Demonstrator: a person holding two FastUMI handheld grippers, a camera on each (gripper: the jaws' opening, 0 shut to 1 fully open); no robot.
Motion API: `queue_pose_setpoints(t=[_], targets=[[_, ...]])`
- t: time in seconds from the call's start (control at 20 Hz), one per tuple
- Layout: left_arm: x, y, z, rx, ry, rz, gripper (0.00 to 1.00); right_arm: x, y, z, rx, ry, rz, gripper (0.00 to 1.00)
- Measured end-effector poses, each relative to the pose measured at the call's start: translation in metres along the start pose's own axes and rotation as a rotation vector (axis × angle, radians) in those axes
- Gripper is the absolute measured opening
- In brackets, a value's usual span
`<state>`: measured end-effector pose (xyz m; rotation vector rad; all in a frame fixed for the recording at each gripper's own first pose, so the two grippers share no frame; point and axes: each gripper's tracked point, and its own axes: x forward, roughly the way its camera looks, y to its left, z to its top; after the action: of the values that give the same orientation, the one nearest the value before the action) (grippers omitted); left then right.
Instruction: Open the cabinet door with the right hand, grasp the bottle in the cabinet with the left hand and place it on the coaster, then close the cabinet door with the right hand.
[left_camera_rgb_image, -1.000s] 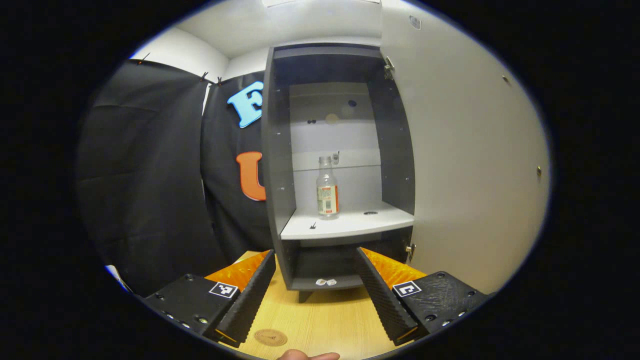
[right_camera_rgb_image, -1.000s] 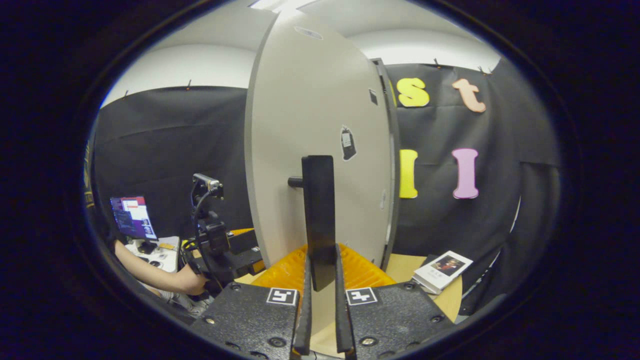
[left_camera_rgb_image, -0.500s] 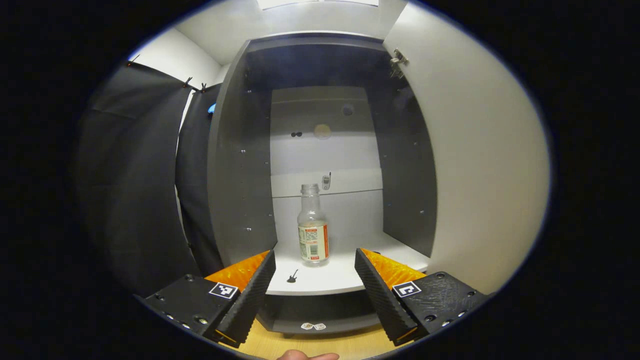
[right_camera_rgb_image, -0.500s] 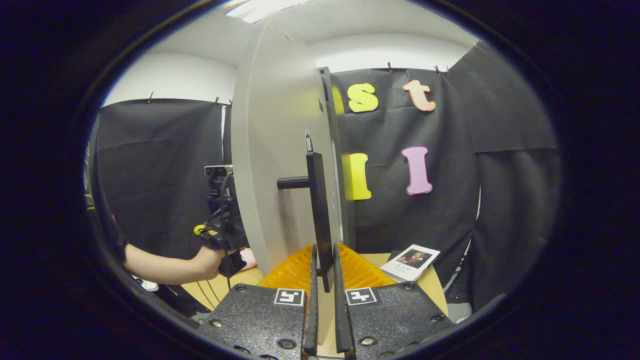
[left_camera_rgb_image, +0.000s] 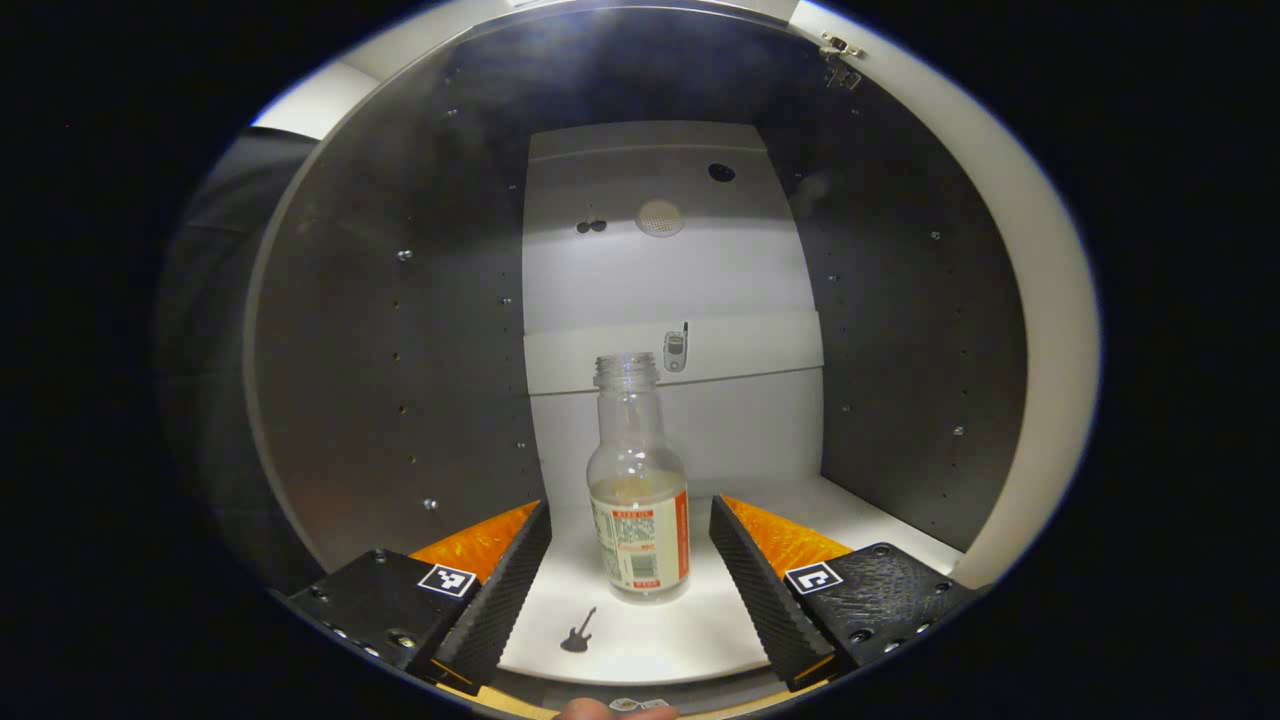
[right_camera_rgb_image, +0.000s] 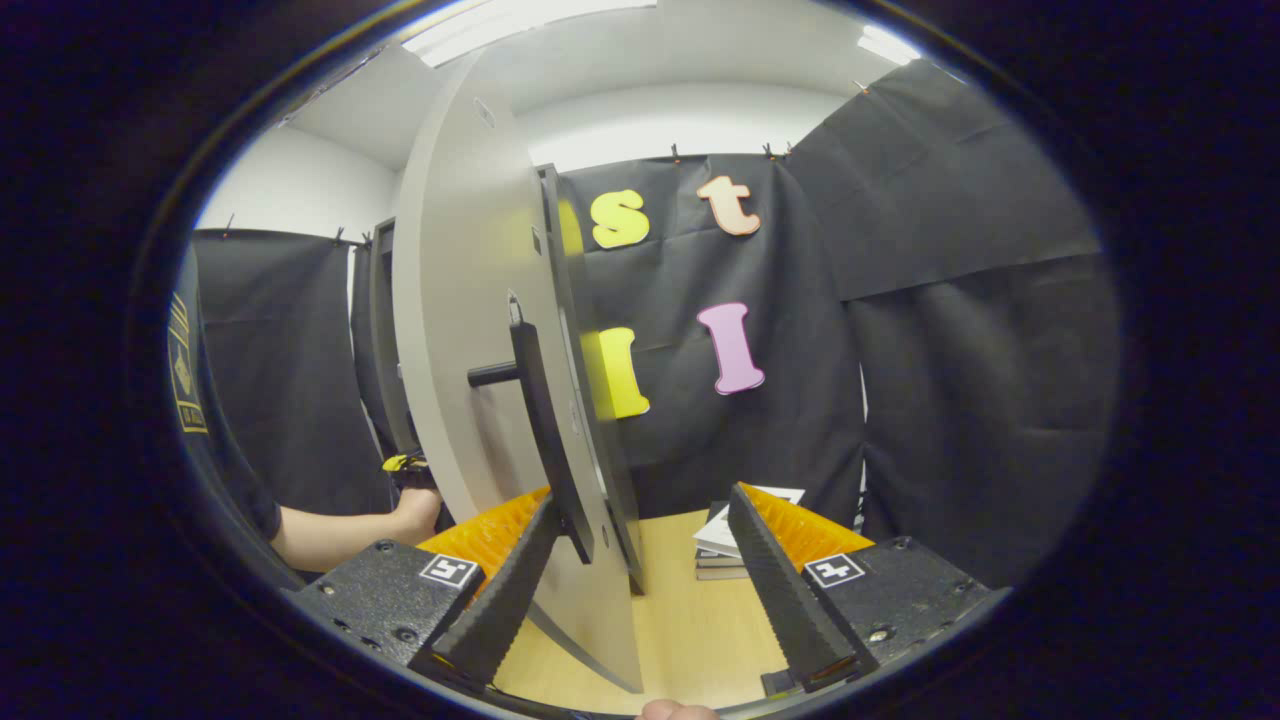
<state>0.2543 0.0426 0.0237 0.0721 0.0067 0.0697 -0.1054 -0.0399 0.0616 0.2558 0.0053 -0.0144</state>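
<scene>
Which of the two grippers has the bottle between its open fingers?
The left gripper: the bottle stands between its fingers. The right gripper is open beside the door handle.

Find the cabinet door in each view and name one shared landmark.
Left gripper view: the cabinet door is the pale band along the right edge, swung open.
Right gripper view: the cabinet door stands left of centre, black handle on it.
Shared landmark: the dark cabinet body.

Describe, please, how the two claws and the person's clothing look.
Each claw, left and right, has two ribbed wedge fingers on black blocks with square black-and-white markers and screws. The person wears a short dark sleeve.
</scene>
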Motion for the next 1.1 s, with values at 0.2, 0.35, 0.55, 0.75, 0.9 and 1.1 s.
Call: queue_pose_setpoints(t=[0.2,0.35,0.55,0.75,0.9,1.1], targets=[[0.025,-0.007,0.001,0.019,0.004,-0.008,0.96,-0.001,-0.002,0.001,0.008,-0.014,-0.018,0.98],[0.037,-0.012,-0.002,0.023,0.003,-0.007,0.96,-0.001,0.002,-0.001,0.021,-0.006,-0.016,1.00],[0.047,-0.010,-0.007,0.016,0.019,0.010,0.96,-0.002,-0.002,-0.002,0.014,-0.008,-0.029,0.98],[0.056,-0.009,-0.014,0.020,0.034,0.022,0.76,-0.001,-0.002,-0.002,0.016,-0.008,-0.035,0.98],[0.047,-0.010,-0.013,0.017,0.043,0.020,0.76,-0.002,0.000,-0.003,0.029,-0.004,-0.034,0.98],[0.030,-0.010,-0.011,-0.013,0.062,0.008,0.76,-0.002,-0.001,-0.003,0.023,-0.004,-0.028,0.98]])
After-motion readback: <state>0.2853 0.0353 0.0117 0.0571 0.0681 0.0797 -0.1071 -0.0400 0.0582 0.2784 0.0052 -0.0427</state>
